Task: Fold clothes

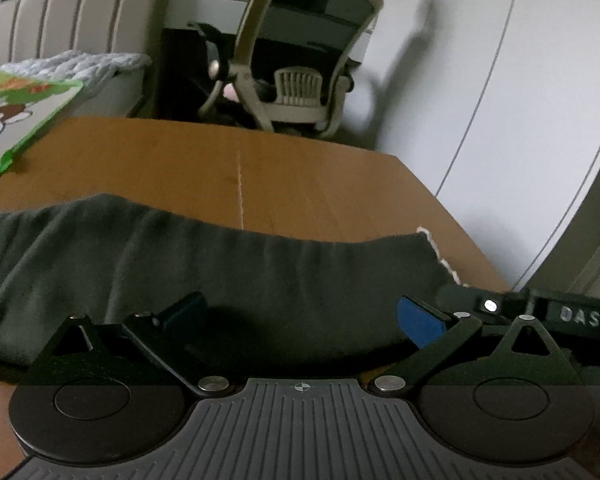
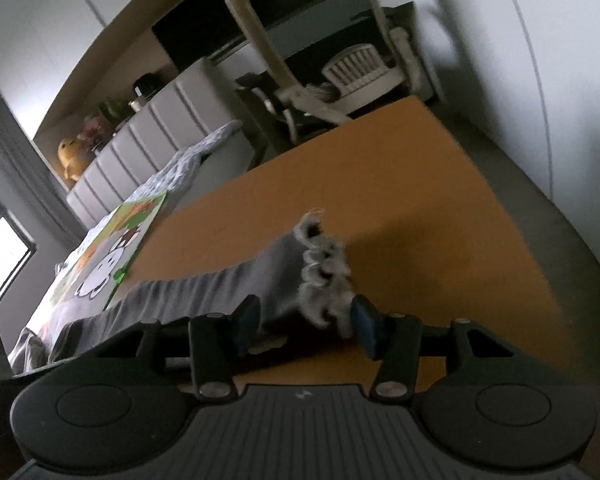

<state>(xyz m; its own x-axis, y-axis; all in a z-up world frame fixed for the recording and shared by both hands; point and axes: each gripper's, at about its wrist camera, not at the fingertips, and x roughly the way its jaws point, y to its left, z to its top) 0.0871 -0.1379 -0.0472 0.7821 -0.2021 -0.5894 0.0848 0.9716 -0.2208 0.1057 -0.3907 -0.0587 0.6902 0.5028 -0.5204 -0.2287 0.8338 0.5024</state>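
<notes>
Nearest in the left wrist view, the left hand-held gripper stands released, its blue pads wide apart over the dark grey-green cloth garment spread across the orange-brown wooden desk. In the right wrist view, the right hand-held gripper brackets the garment's frilled pale edge; whether its pads press the cloth I cannot tell. Beyond the desk stands a beige mesh office chair, with a green-bordered cartoon blanket off to the left.
</notes>
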